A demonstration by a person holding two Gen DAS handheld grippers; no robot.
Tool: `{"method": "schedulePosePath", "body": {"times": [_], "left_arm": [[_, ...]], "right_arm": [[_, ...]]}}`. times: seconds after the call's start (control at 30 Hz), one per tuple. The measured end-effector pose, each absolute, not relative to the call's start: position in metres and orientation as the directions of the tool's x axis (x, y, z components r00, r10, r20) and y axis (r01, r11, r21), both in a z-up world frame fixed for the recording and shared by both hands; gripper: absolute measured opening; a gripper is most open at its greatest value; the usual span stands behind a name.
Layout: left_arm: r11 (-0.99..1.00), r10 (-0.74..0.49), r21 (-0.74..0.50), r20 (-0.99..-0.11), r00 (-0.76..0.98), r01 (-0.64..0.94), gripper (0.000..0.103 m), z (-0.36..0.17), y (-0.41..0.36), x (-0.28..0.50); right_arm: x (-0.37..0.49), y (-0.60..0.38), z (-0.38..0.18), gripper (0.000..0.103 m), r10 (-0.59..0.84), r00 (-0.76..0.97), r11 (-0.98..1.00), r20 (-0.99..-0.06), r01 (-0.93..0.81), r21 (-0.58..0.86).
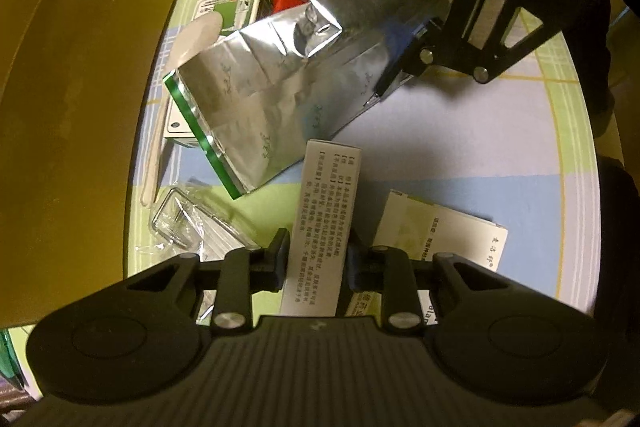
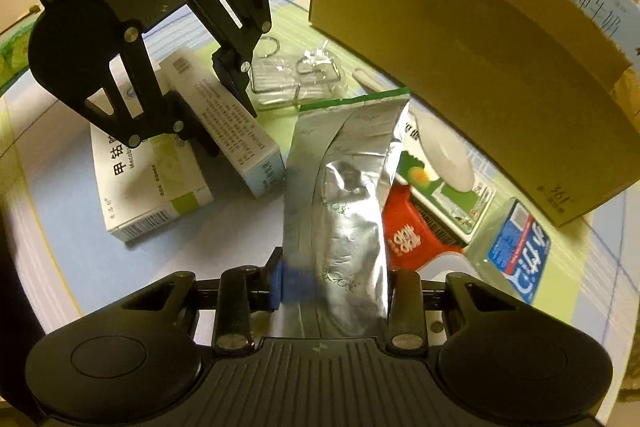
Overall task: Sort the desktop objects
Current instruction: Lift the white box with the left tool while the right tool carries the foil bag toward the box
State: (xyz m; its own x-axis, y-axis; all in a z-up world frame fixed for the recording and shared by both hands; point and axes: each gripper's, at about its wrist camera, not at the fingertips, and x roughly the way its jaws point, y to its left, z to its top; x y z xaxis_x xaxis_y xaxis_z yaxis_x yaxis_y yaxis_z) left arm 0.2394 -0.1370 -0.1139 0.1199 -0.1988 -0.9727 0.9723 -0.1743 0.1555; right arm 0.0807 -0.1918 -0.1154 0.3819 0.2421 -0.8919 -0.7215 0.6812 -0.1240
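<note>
Foil pouch (image 2: 344, 211) gripped, red packet (image 2: 408, 235) right-view only

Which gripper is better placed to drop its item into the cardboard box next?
Probably the right. The right gripper is shut on the silver foil pouch, whose top points toward the cardboard box close ahead. The left gripper grips a white medicine box, with the pouch crossing its path.

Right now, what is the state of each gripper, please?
Left gripper: shut on the narrow white medicine box.
Right gripper: shut on the silver foil pouch.
</note>
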Motion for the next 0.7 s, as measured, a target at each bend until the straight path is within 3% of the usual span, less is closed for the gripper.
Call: {"method": "schedulePosePath", "body": {"times": [0.4, 0.7], "left_arm": [[-0.074, -0.238, 0.23, -0.949, 0.207, 0.97, 0.023, -0.081, -0.147, 0.243], [0.052, -0.276, 0.257, -0.925, 0.261, 0.965, 0.022, -0.041, -0.111, 0.219]], "right_arm": [[0.057, -0.204, -0.079, 0.032, 0.253, 0.462, 0.705, -0.85, -0.69, -0.165], [0.056, -0.208, -0.057, 0.032, 0.279, 0.505, 0.72, -0.817, -0.672, -0.17]]}}
